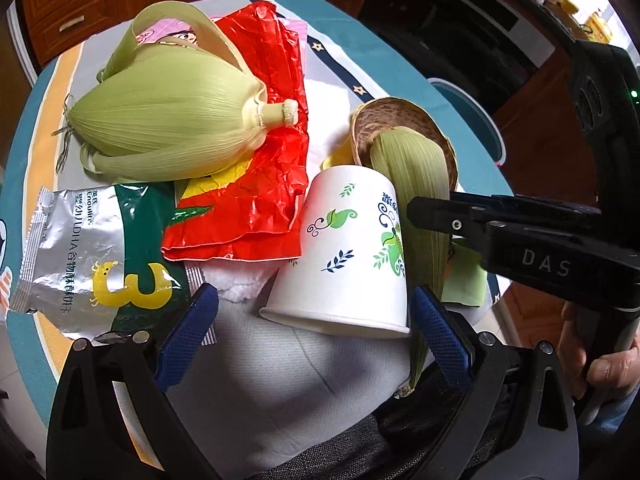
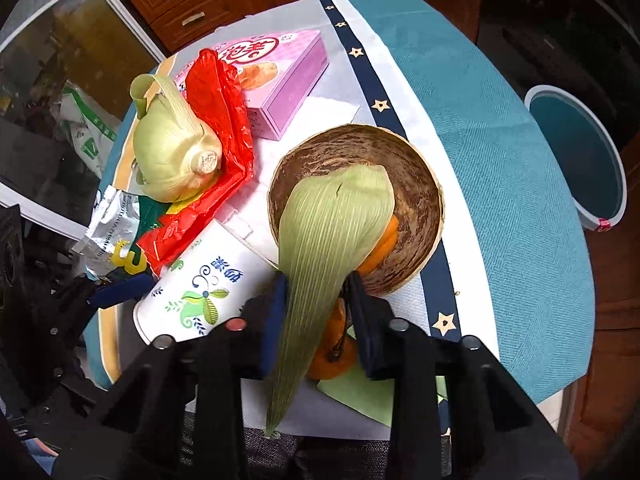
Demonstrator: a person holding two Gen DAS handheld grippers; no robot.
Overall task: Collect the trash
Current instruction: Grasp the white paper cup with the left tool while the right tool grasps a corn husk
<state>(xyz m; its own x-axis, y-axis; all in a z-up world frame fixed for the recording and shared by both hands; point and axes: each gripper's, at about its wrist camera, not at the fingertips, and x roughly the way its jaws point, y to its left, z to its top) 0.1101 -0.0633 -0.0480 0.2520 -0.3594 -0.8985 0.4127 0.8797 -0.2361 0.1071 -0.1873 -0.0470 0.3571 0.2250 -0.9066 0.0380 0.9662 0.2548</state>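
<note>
A white paper cup (image 1: pixel 348 252) with green leaf prints lies on its side on the table. My left gripper (image 1: pixel 316 304) stands open around its rim end, and neither blue pad touches it. A long green corn husk leaf (image 2: pixel 332 232) hangs out of a brown half shell (image 2: pixel 404 176). My right gripper (image 2: pixel 318 286) is shut on that leaf partway down, with orange peel (image 2: pixel 332 360) just under it. In the left wrist view one of its black fingers (image 1: pixel 440 216) presses on the leaf (image 1: pixel 416 168) beside the cup.
A whole corn husk (image 1: pixel 168 120) rests on a crumpled red wrapper (image 1: pixel 256 160). A silver and green foil pouch (image 1: pixel 80 256) lies at the left, a pink box (image 2: pixel 280 76) at the back. A teal bin (image 2: pixel 576 160) stands on the floor beyond the table's right edge.
</note>
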